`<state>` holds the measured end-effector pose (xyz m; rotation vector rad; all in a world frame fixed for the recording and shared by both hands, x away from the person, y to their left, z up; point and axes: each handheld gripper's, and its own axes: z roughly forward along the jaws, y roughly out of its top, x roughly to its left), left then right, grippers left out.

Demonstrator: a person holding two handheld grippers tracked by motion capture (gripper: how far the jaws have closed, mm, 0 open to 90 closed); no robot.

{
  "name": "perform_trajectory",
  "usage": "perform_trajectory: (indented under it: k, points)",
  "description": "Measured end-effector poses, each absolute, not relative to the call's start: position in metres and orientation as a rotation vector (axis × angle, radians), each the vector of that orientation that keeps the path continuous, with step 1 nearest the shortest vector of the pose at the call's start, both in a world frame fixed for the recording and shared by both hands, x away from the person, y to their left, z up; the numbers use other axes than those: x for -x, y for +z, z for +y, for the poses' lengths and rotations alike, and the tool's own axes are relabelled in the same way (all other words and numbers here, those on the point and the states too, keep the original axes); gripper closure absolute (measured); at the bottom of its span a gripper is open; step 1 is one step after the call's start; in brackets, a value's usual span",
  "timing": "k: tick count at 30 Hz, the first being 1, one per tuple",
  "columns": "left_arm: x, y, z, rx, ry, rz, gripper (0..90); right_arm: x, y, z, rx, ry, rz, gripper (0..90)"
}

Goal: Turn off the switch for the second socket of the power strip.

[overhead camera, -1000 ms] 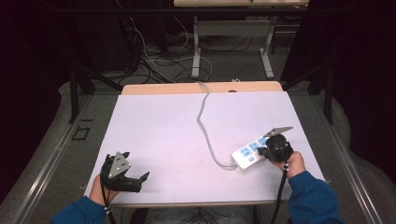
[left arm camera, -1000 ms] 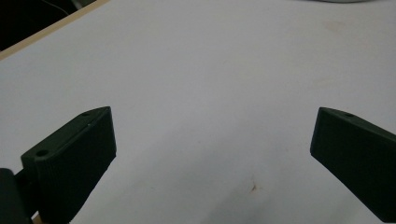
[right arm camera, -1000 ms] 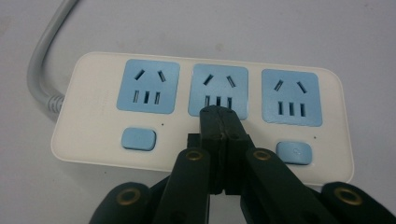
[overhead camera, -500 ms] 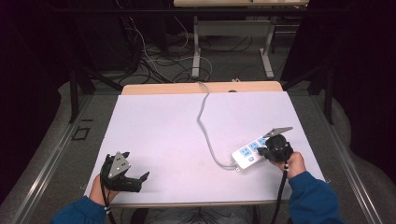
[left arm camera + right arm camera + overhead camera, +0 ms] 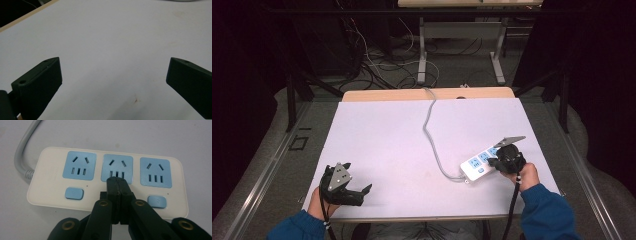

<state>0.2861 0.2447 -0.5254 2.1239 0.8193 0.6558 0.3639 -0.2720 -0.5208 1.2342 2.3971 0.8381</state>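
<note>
Closed black right tongs over glossy white, blue-socketed rectangular power strip.

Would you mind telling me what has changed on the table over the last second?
Nothing visibly changed. The right gripper stays with its fingers pressed together over the middle of the power strip, the left gripper stays open near the table's front left corner, and the strip's grey cable lies as before.
</note>
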Motion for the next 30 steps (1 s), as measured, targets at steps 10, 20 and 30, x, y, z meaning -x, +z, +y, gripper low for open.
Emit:
perform_trajectory:
  k: [10,20,30]
  points:
    - [-0.2861,-0.5253,0.2448,-2.124,0.657,0.818,0.1,-0.3635,-0.5208,-0.2709,-1.225,0.837,2.392,90.0]
    - [-0.2861,-0.5253,0.2448,-2.124,0.657,0.818,0.1,-0.3630,-0.5203,-0.2706,-1.215,0.834,2.386,90.0]
    - [-0.2858,-0.5251,0.2450,-2.123,0.656,0.818,0.1,-0.3625,-0.5202,-0.2708,-1.231,0.850,2.391,90.0]
